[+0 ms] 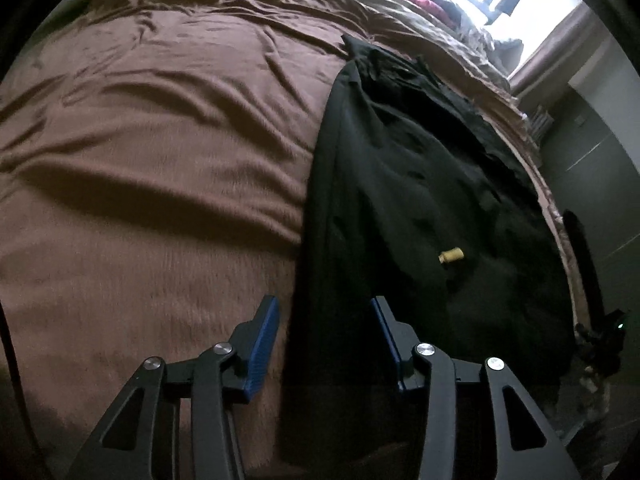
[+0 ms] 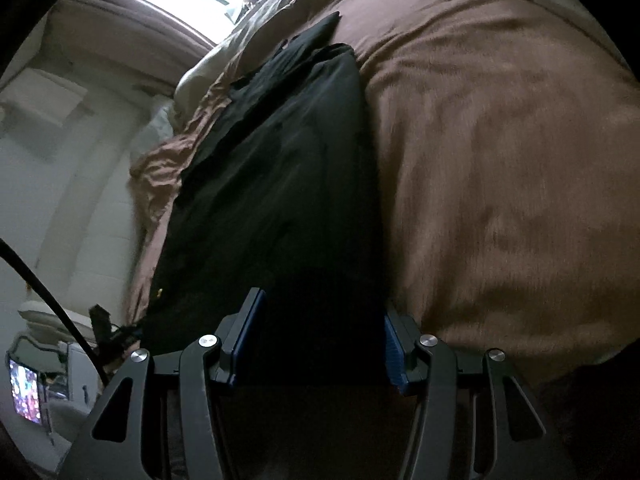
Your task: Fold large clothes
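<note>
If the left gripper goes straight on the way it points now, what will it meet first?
Most likely the dark garment lying on the brown blanket. The left gripper stands open above the garment's near edge, tilted down toward it; depth is hard to judge.

A long garment [image 1: 400,184] lies stretched out on the bed [image 1: 160,160], along the bed's edge, running away from both cameras toward the window [image 1: 560,20] at the far end. In the left wrist view the bed spreads to the garment's left and the floor drops off to its right. A small tag [image 1: 451,256] sits on the garment's near half. The left tongs [image 1: 324,308] straddle the garment's inner edge; the right tongs [image 2: 324,304] straddle its near end
</note>
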`<state>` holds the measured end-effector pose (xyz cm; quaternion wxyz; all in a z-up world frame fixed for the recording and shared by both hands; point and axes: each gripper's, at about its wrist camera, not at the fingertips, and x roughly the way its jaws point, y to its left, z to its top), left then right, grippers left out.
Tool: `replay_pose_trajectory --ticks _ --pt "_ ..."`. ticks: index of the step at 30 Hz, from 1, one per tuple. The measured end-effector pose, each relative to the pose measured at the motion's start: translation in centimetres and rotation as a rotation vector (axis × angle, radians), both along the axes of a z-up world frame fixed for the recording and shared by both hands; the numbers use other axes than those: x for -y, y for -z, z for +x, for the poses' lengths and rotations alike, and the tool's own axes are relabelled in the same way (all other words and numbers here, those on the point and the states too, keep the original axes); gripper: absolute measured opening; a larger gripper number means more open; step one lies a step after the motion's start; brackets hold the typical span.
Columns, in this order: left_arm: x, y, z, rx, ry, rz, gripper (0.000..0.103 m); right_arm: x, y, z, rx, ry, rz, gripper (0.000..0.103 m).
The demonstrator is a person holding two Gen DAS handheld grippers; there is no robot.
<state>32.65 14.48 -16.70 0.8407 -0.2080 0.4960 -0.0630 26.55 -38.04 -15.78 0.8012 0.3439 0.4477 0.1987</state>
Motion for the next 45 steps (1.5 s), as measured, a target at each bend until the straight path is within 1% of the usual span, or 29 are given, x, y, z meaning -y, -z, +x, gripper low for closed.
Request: replay_pose_trajectory --ticks 2,5,8,9,10,12,14,16,19,23,24,25,26,27,28,29,30,31,32,33,36,39,40,44,45 --pt "-0.2 0.0 -0.8 0.007 -0.003 -0.045 0.049 0.0 0.7 -0.7 0.008 0.008 0.034 0.052" --pt "-0.2 0.0 -2.1 0.013 -0.001 -0.085 0.048 0.5 1.6 -1.8 0.019 0.018 0.095 0.052" --pt "-0.3 0.0 -3.2 0.022 0.005 -0.124 0.048 0.7 2.9 -2.7 0.032 0.000 0.158 0.052" --pt "-0.3 -0.1 -3.4 0.025 0.007 -0.141 0.048 0.8 3.3 -3.0 0.045 -0.011 0.184 0.052" --pt "-0.3 -0.1 -3.8 0.030 0.008 -0.160 0.048 0.9 3.5 -3.4 0.076 -0.024 0.228 0.052" --pt "-0.4 -0.1 -4.4 0.040 0.010 -0.200 0.048 0.7 3.4 -3.6 0.116 -0.026 0.263 0.052" --pt "-0.7 0.0 -4.9 0.053 0.006 -0.246 0.048 0.8 3.8 -3.6 0.125 -0.012 0.265 0.052" --pt "-0.6 0.0 -5.1 0.057 -0.004 -0.265 0.048 0.8 4.5 -3.3 0.112 0.019 0.258 0.052" --pt "-0.4 0.2 -5.0 0.059 -0.020 -0.264 0.048 0.5 5.1 -3.1 0.111 0.077 0.237 0.052" --pt "-0.3 0.9 -4.5 0.050 -0.069 -0.259 0.048 -0.3 5.5 -2.4 0.096 0.157 0.193 0.052" --pt "-0.2 0.9 -4.3 0.050 -0.078 -0.252 0.048 -0.4 5.7 -2.2 0.085 0.183 0.178 0.048" --pt "-0.1 1.0 -4.1 0.051 -0.085 -0.244 0.048 -0.5 5.9 -1.9 0.073 0.205 0.166 0.038" --pt "0.2 0.9 -4.0 0.053 -0.095 -0.229 0.048 -0.7 5.9 -1.8 0.067 0.218 0.158 0.034" --pt "0.3 0.9 -3.9 0.053 -0.101 -0.221 0.048 -0.8 5.9 -1.7 0.064 0.233 0.151 0.025" --pt "0.4 0.9 -3.8 0.053 -0.109 -0.212 0.048 -0.9 5.9 -1.6 0.061 0.249 0.141 0.012" --pt "0.7 0.8 -3.7 0.055 -0.118 -0.203 0.045 -1.0 5.9 -1.5 0.058 0.260 0.136 0.008" --pt "0.8 0.8 -3.7 0.054 -0.120 -0.192 0.026 -0.9 5.9 -1.4 0.063 0.269 0.139 0.003" --pt "1.0 0.9 -3.6 0.044 -0.122 -0.172 0.014 -1.1 5.6 -1.6 0.071 0.272 0.141 0.001" --pt "1.1 1.0 -3.6 0.029 -0.120 -0.167 0.012 -1.7 5.0 -1.7 0.082 0.276 0.139 0.001" --pt "1.1 0.9 -3.8 0.033 -0.126 -0.162 0.009 -1.7 4.7 -2.1 0.095 0.276 0.136 0.000" --pt "1.1 -0.1 -4.4 0.077 -0.127 -0.158 0.005 -1.6 2.9 -3.0 0.132 0.278 0.142 0.000" --pt "0.8 -1.4 -5.1 0.120 -0.138 -0.178 0.003 -1.4 1.7 -3.2 0.158 0.272 0.148 0.000" --pt "0.6 -2.0 -5.4 0.135 -0.138 -0.189 0.003 -1.6 0.8 -3.3 0.179 0.267 0.145 0.000" --pt "0.4 -4.0 -6.7 0.182 -0.137 -0.201 0.002 -2.0 -0.2 -3.4 0.232 0.249 0.149 0.000" --pt "0.3 -4.5 -6.9 0.189 -0.137 -0.201 0.002 -2.2 -0.9 -3.6 0.247 0.242 0.146 0.000"
